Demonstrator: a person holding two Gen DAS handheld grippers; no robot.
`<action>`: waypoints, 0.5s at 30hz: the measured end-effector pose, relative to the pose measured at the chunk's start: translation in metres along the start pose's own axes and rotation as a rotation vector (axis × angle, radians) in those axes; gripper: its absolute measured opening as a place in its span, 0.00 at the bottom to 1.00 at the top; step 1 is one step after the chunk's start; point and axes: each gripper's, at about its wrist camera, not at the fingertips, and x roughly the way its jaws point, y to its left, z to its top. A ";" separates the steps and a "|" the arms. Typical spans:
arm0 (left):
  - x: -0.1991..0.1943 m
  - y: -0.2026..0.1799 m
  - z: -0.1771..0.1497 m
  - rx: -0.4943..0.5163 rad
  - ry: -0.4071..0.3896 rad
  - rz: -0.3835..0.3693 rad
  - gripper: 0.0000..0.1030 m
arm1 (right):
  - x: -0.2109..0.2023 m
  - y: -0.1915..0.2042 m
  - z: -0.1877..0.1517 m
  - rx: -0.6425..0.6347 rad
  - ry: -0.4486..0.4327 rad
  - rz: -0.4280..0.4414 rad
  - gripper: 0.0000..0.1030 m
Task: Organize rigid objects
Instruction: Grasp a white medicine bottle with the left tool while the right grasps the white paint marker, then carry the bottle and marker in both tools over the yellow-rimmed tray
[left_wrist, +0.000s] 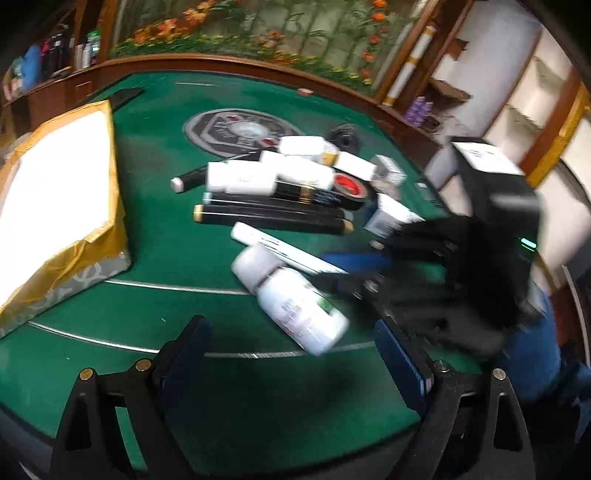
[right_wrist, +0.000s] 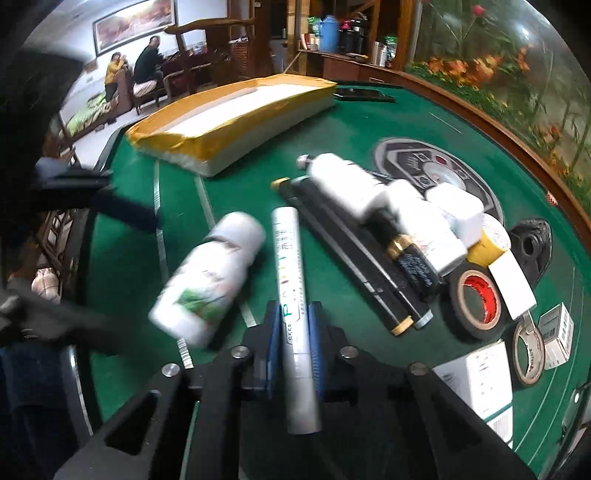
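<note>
White bottle (right_wrist: 208, 278) blurred (label unreadable).

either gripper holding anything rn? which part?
Right gripper is shut on the silver marker pen, pads clamped across its barrel toward the near end. Left gripper is open and holds nothing; the white bottle lies ahead of it.

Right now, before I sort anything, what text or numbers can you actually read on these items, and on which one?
"PA": large teal letters on the silver marker pen clamped in the right tool; the rest of its print is blurred.
White bottle: green label, unreadable.
White barcode boxes: print too small.
Table emblem: blurred.
Red-cored tape roll: no legible text.
</note>
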 end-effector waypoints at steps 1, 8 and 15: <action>0.004 0.000 0.002 -0.009 0.006 0.013 0.84 | -0.002 0.001 0.001 0.022 0.002 -0.001 0.14; 0.041 -0.011 0.019 0.007 0.072 0.085 0.57 | -0.008 -0.022 -0.003 0.146 -0.009 -0.005 0.14; 0.036 0.006 0.018 0.062 0.045 0.172 0.38 | -0.007 -0.024 -0.003 0.161 -0.006 0.018 0.14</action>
